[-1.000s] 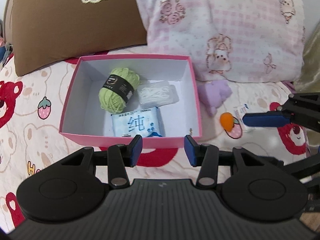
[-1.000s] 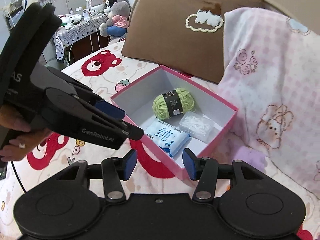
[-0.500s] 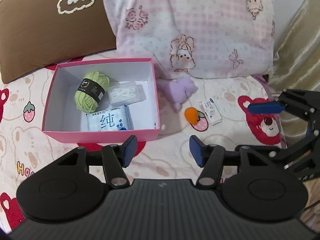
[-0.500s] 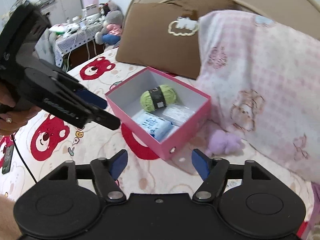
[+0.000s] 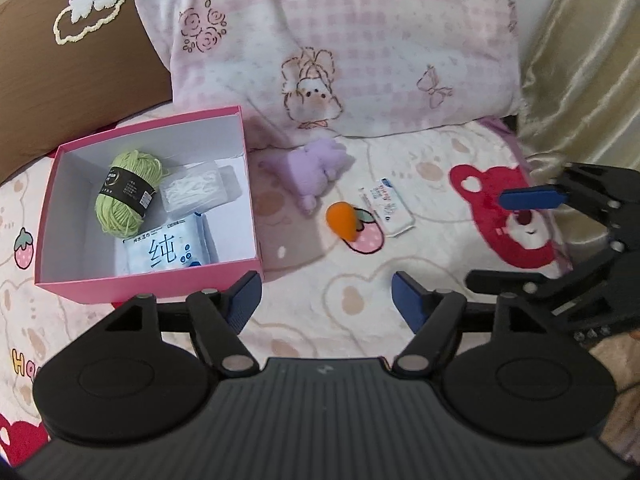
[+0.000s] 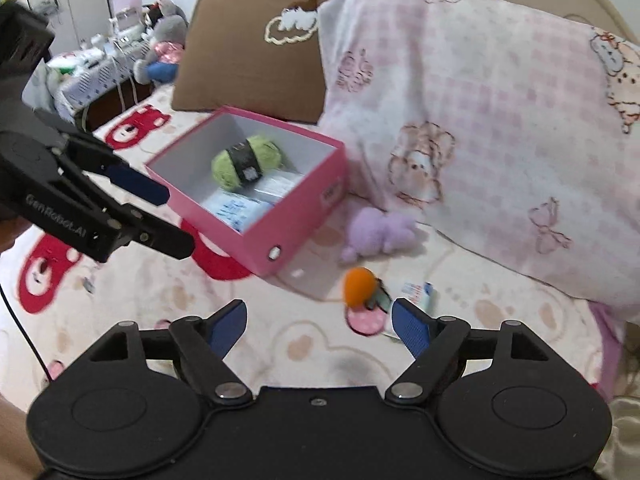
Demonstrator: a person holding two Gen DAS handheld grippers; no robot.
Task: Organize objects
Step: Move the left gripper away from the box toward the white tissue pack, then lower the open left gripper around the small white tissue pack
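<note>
On the bear-print bedspread (image 5: 360, 312): pink box (image 5: 160, 288) holding green yarn (image 5: 124, 196), wipes pack (image 5: 166, 252) and clear case (image 5: 196, 192). Just right of it, loose: purple plush (image 5: 316, 168), orange toy (image 5: 342, 222), small packet (image 5: 388, 206). Left gripper (image 5: 326, 302) and right gripper (image 6: 318, 326) both empty, jaws spreading wider.

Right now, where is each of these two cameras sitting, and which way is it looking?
Left wrist: sits on the left gripper, looking down at the bed; jaws opening, nothing between; right gripper shows at right.
Right wrist: sits on the right gripper, jaws opening, empty; left gripper shows at left.
Both share the pink box, purple plush and orange toy.
</note>
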